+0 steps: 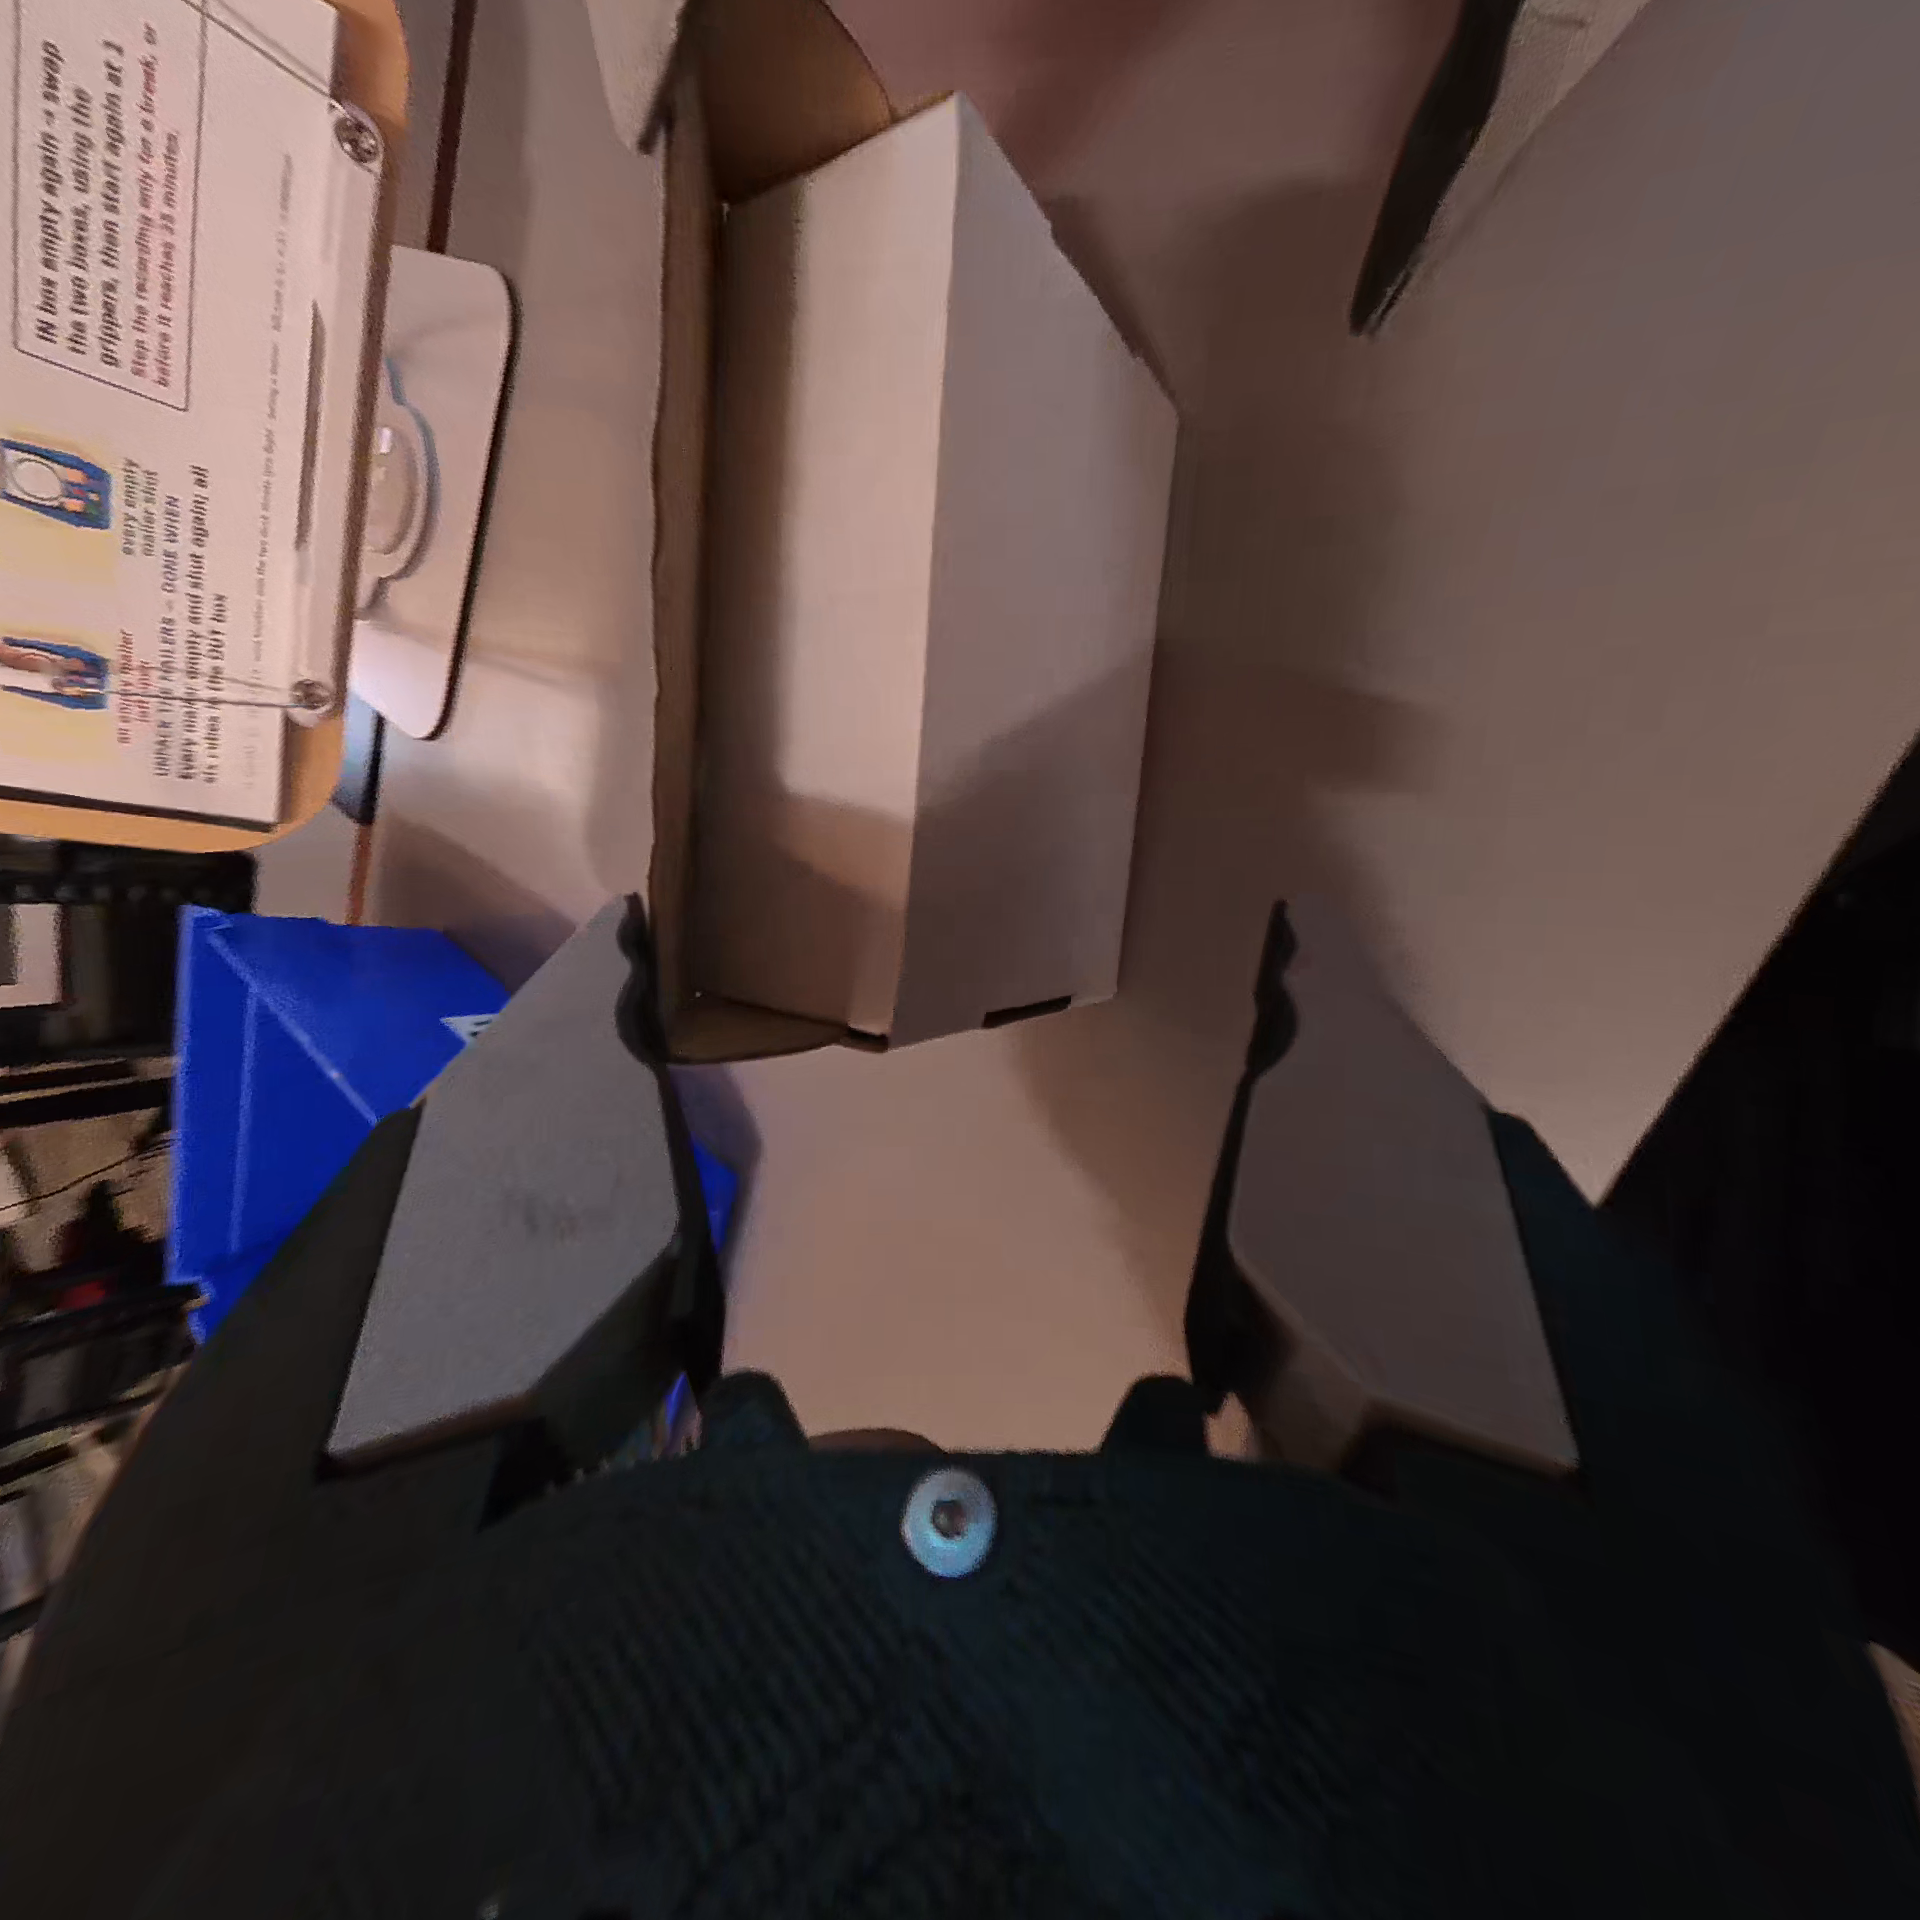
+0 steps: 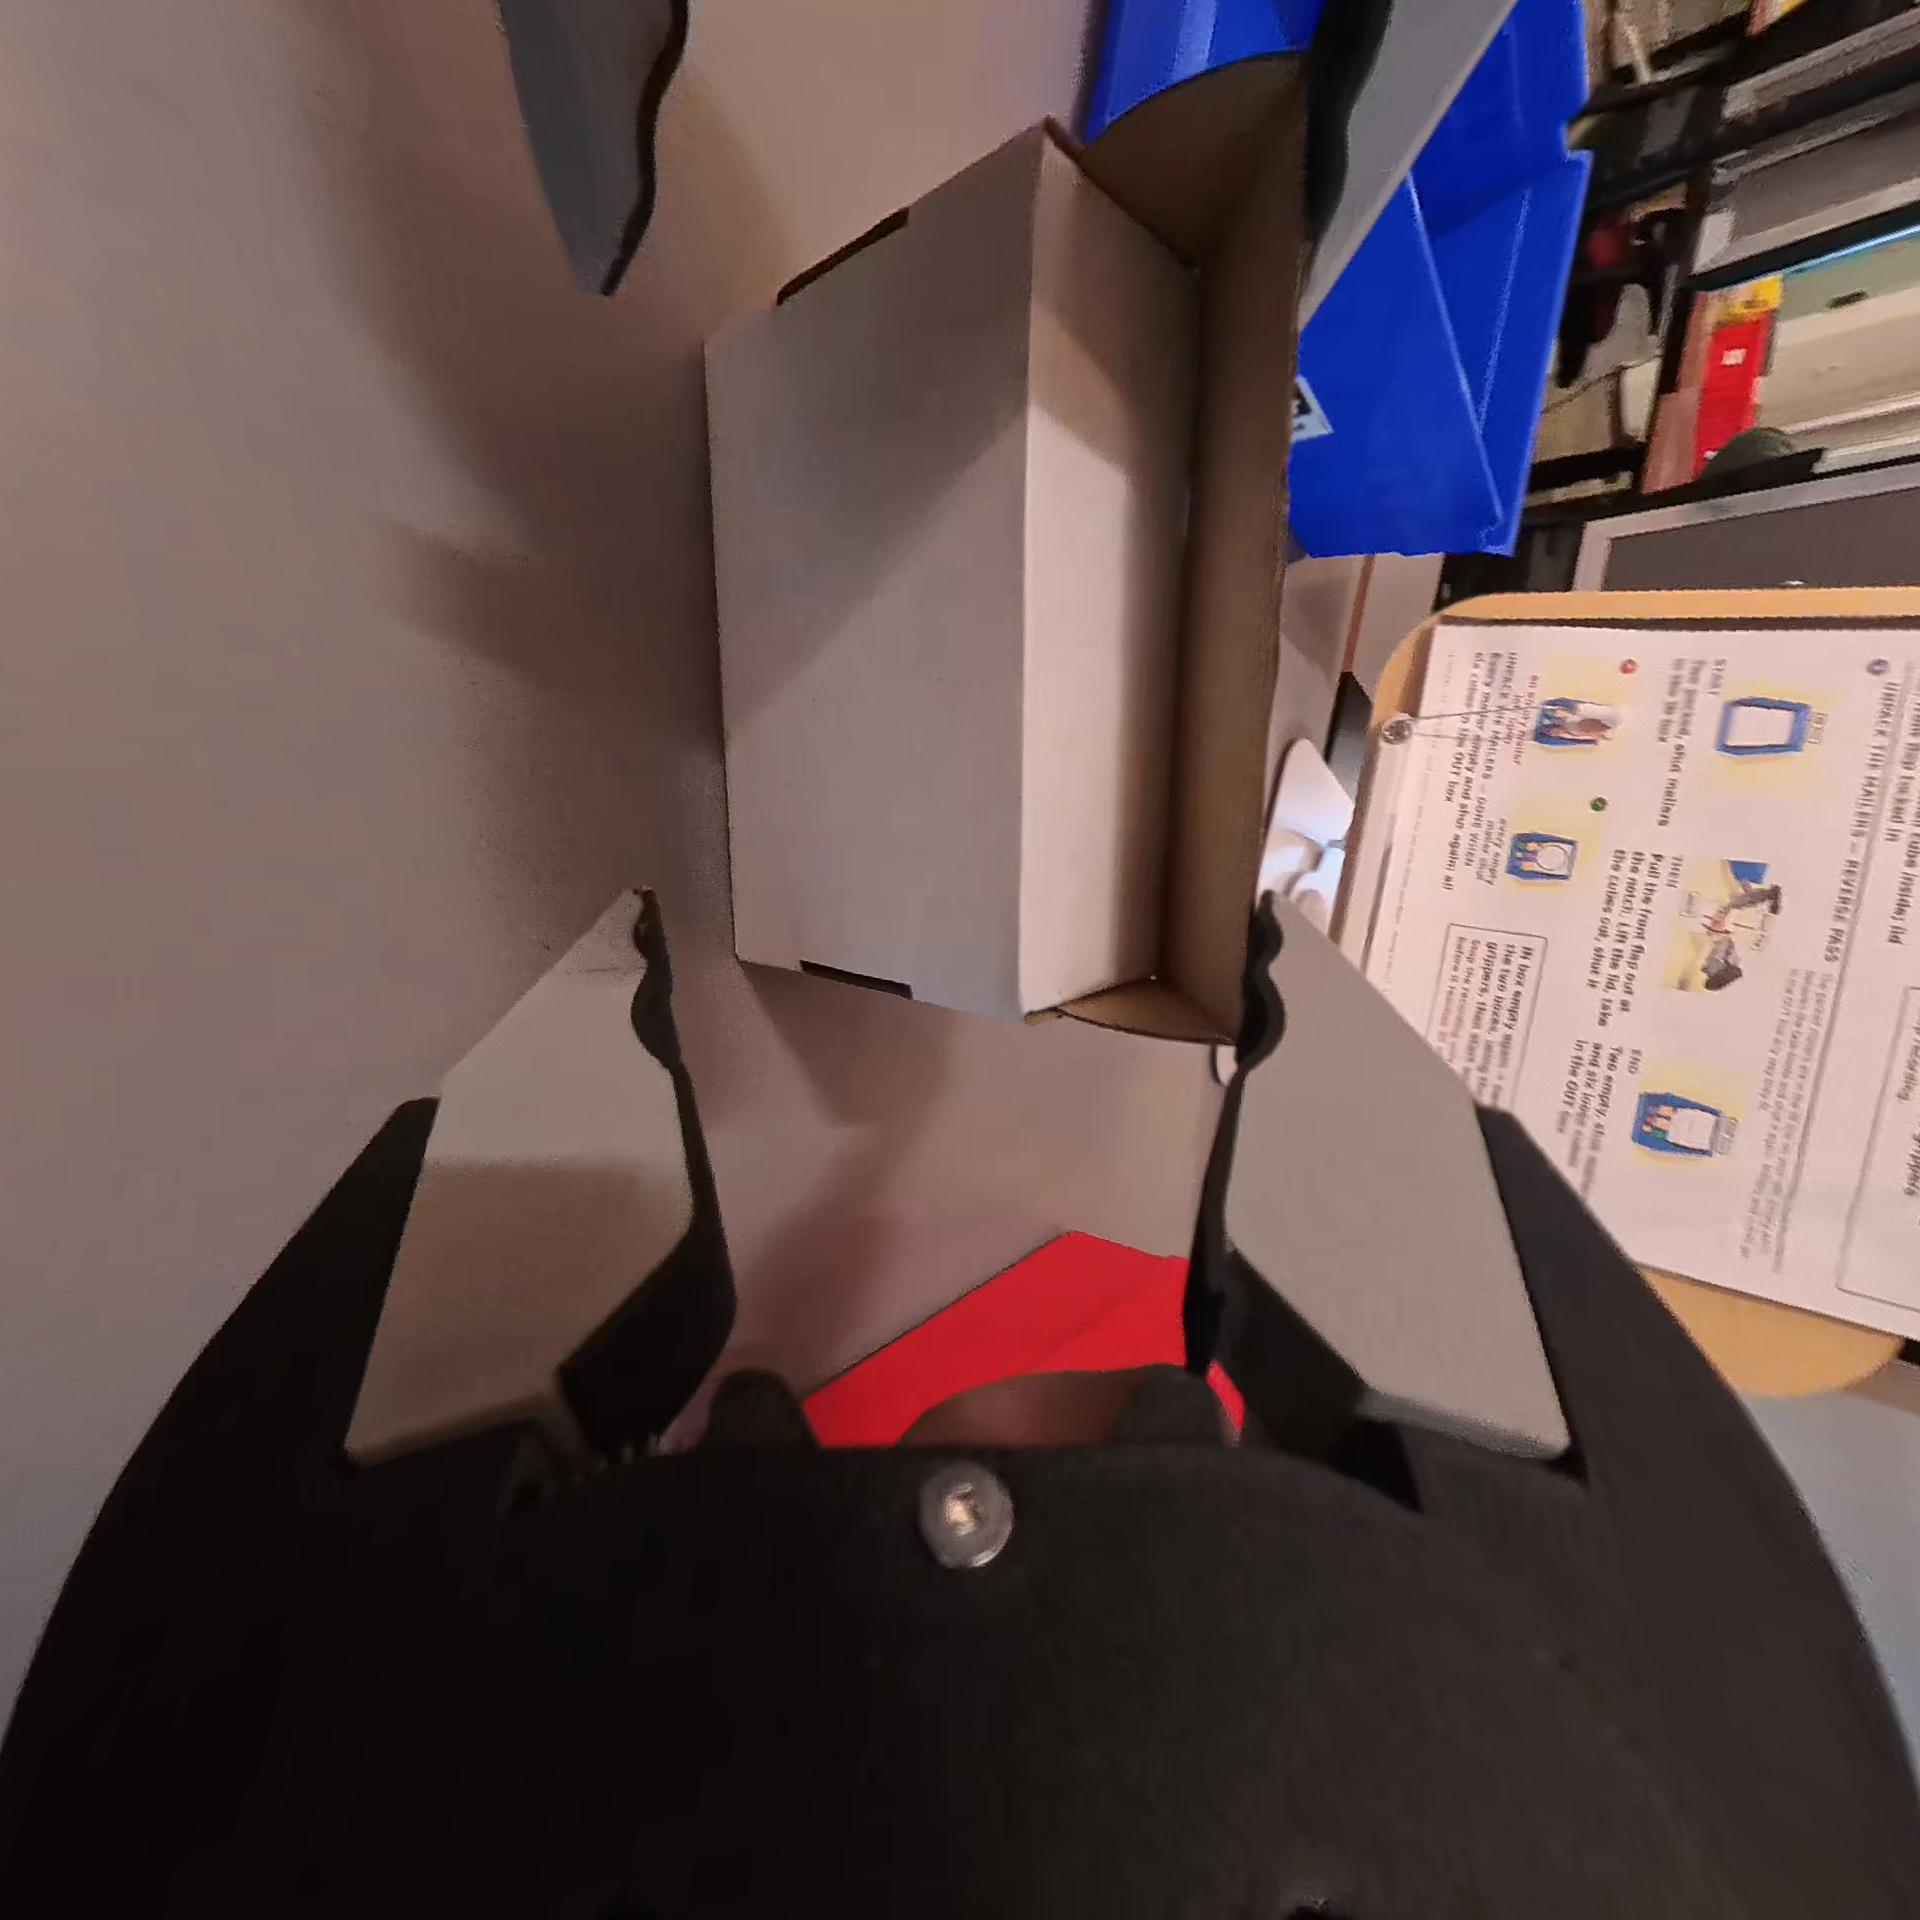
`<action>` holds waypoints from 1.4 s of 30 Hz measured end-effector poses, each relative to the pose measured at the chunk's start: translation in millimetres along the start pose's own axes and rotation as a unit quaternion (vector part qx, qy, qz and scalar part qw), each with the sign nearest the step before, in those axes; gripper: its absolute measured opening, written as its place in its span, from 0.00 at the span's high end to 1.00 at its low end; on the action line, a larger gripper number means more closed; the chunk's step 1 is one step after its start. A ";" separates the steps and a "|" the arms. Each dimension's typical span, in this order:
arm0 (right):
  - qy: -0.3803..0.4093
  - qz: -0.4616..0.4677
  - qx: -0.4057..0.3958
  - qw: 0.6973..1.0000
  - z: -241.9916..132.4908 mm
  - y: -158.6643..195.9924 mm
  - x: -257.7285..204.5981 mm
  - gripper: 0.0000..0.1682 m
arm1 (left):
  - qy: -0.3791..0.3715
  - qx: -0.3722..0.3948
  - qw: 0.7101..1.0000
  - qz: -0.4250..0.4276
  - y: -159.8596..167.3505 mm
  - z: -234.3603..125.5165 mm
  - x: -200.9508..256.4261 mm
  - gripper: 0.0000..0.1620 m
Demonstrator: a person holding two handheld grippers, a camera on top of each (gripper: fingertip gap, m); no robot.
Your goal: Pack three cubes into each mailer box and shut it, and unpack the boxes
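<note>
The white mailer box (image 1: 914,582) lies open and cubeless; beside it, both grippers' fingers (image 1: 644,997) (image 2: 1262,987) gape, holding nothing; packing remains.

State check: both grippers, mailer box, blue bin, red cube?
left gripper: open, empty, short of the box
right gripper: open, empty
mailer box: lid open, brown inside showing
blue bin: beside the box, contents hidden
red cube: loose under the right gripper
</note>
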State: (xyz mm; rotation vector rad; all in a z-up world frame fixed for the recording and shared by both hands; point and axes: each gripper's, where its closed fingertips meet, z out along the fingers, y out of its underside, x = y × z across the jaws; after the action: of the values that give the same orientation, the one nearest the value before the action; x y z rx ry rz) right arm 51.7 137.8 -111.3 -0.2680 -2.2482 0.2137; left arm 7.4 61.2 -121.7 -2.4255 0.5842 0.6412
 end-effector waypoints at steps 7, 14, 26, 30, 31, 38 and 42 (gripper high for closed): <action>0.006 -0.004 -0.025 1.000 6.6 2.4 -22.2 0.26 | -0.049 -0.036 0.996 0.063 11.4 10.1 7.6 0.25; -0.057 -0.029 -0.058 0.996 12.6 7.5 -53.9 0.15 | -0.032 -0.102 0.985 0.139 34.1 22.5 25.7 0.05; -0.118 0.039 -0.030 0.992 3.2 -2.9 -53.2 0.17 | 0.028 -0.043 0.996 0.076 24.0 17.1 35.9 0.01; -0.133 0.070 -0.011 0.988 0.2 -7.4 -48.7 0.22 | -0.002 -0.016 0.995 0.096 27.4 21.5 35.0 0.01; -0.136 0.080 -0.004 0.987 -0.4 -8.9 -47.8 0.22 | -0.007 -0.003 0.996 0.088 25.6 22.2 35.6 0.01; -0.162 0.174 0.061 0.969 -8.5 -18.2 -24.3 0.34 | 0.126 0.129 0.982 -0.061 -5.8 -6.6 32.6 0.07; -0.173 0.224 0.096 0.954 -8.9 -24.0 2.7 0.39 | 0.238 0.235 0.914 -0.230 -18.1 -45.1 -4.3 0.33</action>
State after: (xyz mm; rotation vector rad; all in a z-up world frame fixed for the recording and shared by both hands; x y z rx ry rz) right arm 54.0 116.0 -97.8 -0.6785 -2.4589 0.7679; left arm 27.6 48.5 -79.2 -2.1259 0.2778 -0.2752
